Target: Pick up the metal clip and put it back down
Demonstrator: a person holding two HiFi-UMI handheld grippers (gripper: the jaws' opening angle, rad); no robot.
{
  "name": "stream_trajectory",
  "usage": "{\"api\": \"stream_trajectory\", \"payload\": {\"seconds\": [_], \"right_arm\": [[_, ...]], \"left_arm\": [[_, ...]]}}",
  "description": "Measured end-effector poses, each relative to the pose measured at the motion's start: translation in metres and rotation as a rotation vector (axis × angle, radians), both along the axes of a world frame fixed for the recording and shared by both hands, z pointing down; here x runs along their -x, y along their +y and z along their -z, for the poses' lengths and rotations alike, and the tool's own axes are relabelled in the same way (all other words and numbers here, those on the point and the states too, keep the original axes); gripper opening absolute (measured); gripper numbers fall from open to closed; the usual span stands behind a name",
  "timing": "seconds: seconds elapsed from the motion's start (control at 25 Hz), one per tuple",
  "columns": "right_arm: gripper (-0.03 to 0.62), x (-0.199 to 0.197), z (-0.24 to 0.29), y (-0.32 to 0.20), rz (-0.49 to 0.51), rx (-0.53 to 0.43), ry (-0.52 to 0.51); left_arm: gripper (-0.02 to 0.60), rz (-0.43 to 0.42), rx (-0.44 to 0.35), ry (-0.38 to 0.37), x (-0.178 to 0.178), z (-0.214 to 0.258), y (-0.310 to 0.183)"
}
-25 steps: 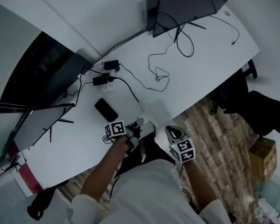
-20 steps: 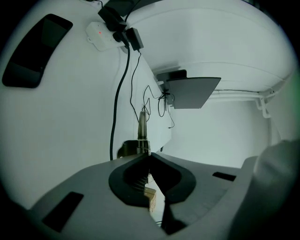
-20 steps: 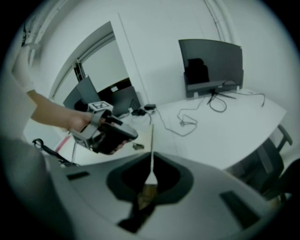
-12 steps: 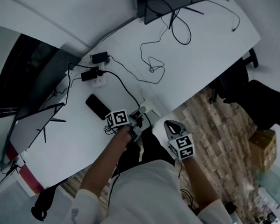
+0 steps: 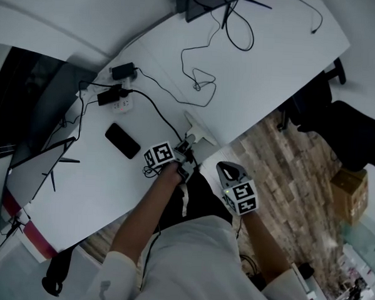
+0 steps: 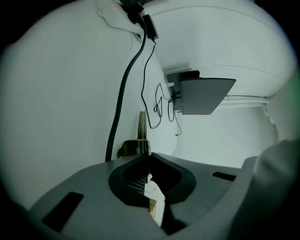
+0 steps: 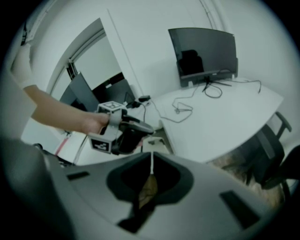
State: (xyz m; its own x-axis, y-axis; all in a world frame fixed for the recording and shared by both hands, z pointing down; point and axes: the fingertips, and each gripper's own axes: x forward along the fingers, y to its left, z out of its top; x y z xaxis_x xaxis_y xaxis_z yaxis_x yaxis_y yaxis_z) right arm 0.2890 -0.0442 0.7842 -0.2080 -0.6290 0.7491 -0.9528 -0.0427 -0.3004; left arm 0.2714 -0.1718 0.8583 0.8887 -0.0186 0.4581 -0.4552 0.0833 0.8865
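Observation:
The metal clip (image 6: 142,129), a black body with silver wire handles, sticks out right at my left gripper's (image 6: 149,157) tips. The jaws are shut and appear to pinch it. In the head view the left gripper (image 5: 187,151) is over the white table (image 5: 267,69) near its front edge, where the clip is too small to make out. My right gripper (image 5: 227,173) hangs off the table over the person's lap. It is shut and empty, and points toward the left gripper (image 7: 140,130).
A black phone (image 5: 122,141) lies left of the left gripper. Behind are power adapters (image 5: 112,98) and loose black cables (image 5: 197,84). A flat white piece (image 5: 198,129) sits at the table edge. A monitor (image 7: 204,51) stands at the back and a chair (image 7: 269,145) to the right.
The head view has shifted, so the table sits higher in frame. The left gripper has edged away from the phone toward the flat white piece. Both grippers stay shut.

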Motion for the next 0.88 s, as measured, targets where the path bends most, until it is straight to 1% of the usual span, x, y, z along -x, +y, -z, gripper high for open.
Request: {"api": "stream_trajectory", "payload": {"seconds": [0.12, 0.24, 0.4, 0.44, 0.52, 0.56, 0.64, 0.72, 0.88], "right_arm": [[0.035, 0.000, -0.003, 0.004, -0.003, 0.013, -0.007], [0.035, -0.003, -0.005, 0.006, -0.008, 0.014, -0.009], [0.035, -0.006, -0.006, 0.003, -0.011, 0.016, -0.008], [0.035, -0.006, -0.007, 0.002, -0.009, 0.013, -0.008], [0.035, -0.005, -0.007, -0.001, -0.003, 0.000, -0.007], [0.035, -0.003, -0.008, -0.001, -0.001, -0.001, -0.010], [0.035, 0.000, -0.008, 0.000, 0.003, 0.007, -0.016], [0.035, 0.004, -0.005, -0.003, 0.007, 0.006, -0.020], [0.035, 0.005, 0.001, -0.010, 0.012, -0.021, -0.012]], "left_arm": [[0.035, 0.018, -0.019, -0.008, 0.000, -0.006, -0.003], [0.035, 0.027, -0.014, -0.020, 0.000, -0.010, -0.004], [0.037, 0.050, -0.003, 0.007, -0.002, -0.010, -0.007], [0.053, 0.051, 0.000, 0.012, -0.003, -0.009, -0.007], [0.130, 0.038, 0.000, 0.015, -0.004, -0.006, -0.006], [0.149, 0.028, -0.002, 0.013, -0.004, -0.005, -0.005], [0.170, 0.018, 0.000, 0.007, -0.002, -0.003, -0.003], [0.186, 0.025, 0.011, 0.009, 0.000, -0.002, -0.002], [0.193, 0.044, 0.017, 0.023, 0.006, 0.001, -0.005]]}}
